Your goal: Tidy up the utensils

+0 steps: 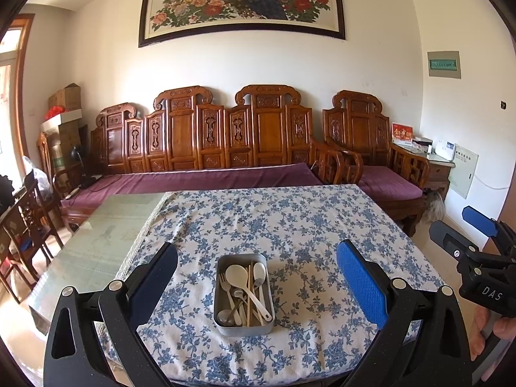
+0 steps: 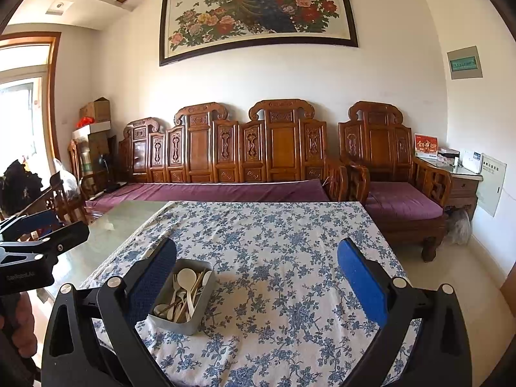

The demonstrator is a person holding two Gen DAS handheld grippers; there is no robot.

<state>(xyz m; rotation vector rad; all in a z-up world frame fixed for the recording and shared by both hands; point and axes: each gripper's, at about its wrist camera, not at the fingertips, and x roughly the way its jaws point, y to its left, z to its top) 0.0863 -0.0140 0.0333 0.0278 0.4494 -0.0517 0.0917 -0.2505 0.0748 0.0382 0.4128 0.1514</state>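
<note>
Floral-cloth table (image 1: 290, 225) before carved sofa | metal tin (image 1: 244, 294) near front edge, jumbled white spoons (image 1: 248, 285), fork, chopsticks | light, stiff, slick; likely pinch one handle mid-shaft | left tongs (image 1: 257, 285) apart, hovering over tin | right tongs (image 2: 257, 285) apart, tin beside left finger
</note>
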